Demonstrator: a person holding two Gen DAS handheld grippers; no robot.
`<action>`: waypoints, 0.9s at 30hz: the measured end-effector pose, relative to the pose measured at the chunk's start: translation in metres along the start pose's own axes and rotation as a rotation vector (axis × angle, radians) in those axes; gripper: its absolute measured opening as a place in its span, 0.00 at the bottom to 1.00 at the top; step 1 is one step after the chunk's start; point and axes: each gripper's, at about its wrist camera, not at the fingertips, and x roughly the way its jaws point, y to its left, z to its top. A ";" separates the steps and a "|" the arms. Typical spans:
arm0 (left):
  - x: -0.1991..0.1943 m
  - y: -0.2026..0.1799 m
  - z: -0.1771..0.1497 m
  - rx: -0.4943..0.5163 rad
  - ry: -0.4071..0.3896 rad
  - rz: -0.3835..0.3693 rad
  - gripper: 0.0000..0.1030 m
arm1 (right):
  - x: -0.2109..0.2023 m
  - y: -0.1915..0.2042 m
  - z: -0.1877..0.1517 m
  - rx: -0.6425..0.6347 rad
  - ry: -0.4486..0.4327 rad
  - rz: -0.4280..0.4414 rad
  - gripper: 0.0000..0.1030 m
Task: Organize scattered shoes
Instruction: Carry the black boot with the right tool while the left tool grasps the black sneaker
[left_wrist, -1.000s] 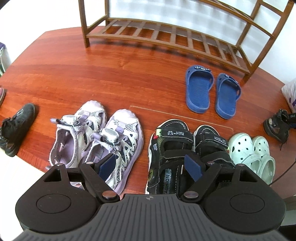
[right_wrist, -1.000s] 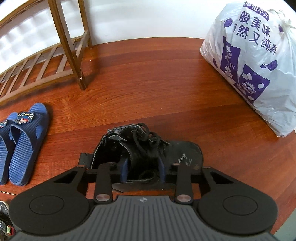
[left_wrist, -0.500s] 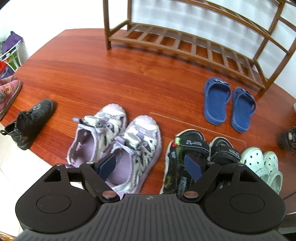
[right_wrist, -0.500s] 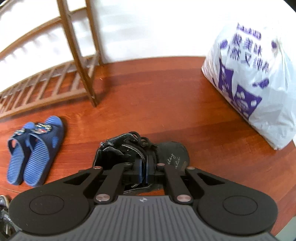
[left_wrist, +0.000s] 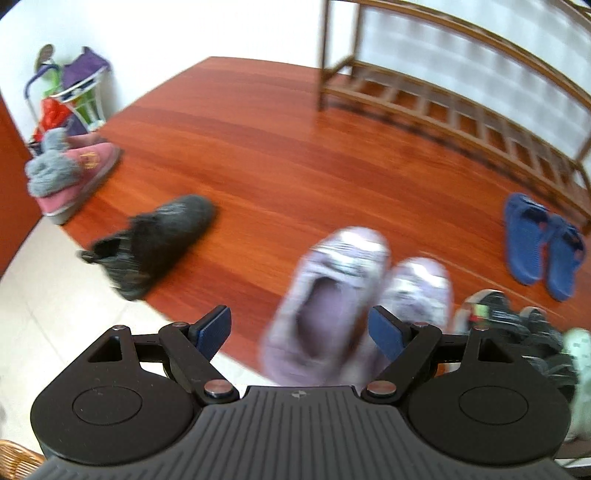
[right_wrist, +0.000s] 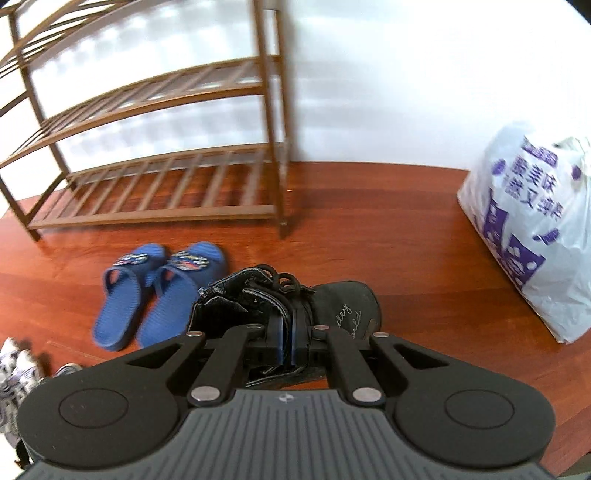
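Shoes lie scattered over a red-brown wooden floor (left_wrist: 280, 155) in front of a slatted wooden shoe rack (right_wrist: 155, 199).

In the right wrist view, the right gripper (right_wrist: 287, 332) has its jaws closed on the upper of a black lace-up boot (right_wrist: 343, 306), the blue pads pressed almost together over the boot's collar. The boot sits at the centre of the view, toe toward 2 o'clock, with pale script lettering on its toe. Touching its heel side, toward 9 o'clock, lies a pair of blue slides (right_wrist: 159, 291), side by side with toes toward 1 o'clock. The rack stands beyond them at 11 o'clock against the white wall. A white plastic bag with purple print (right_wrist: 535, 229) rests on the floor at 3 o'clock, well apart from the boot.

The left wrist view is blurred. The left gripper (left_wrist: 301, 328) has its jaws spread wide with nothing between them. Just ahead at 12 o'clock sits a pair of lilac sneakers (left_wrist: 354, 284), side by side. A second black boot (left_wrist: 159, 243) lies on its own at 10 o'clock near the floor's edge, and a pink slipper with grey fur (left_wrist: 70, 173) lies farther out at 9 o'clock. Dark sandals (left_wrist: 506, 325) show at 3 o'clock beside the sneakers, and the blue slides appear at 2 o'clock near the rack.
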 end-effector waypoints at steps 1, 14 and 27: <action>0.002 0.012 0.003 -0.001 0.000 0.015 0.81 | -0.003 0.009 -0.002 -0.005 0.003 0.007 0.05; 0.044 0.117 0.043 0.110 0.016 0.050 0.80 | -0.030 0.122 -0.029 -0.021 0.044 0.054 0.05; 0.102 0.132 0.051 0.203 0.122 -0.128 0.55 | -0.051 0.186 -0.045 -0.019 0.040 0.026 0.05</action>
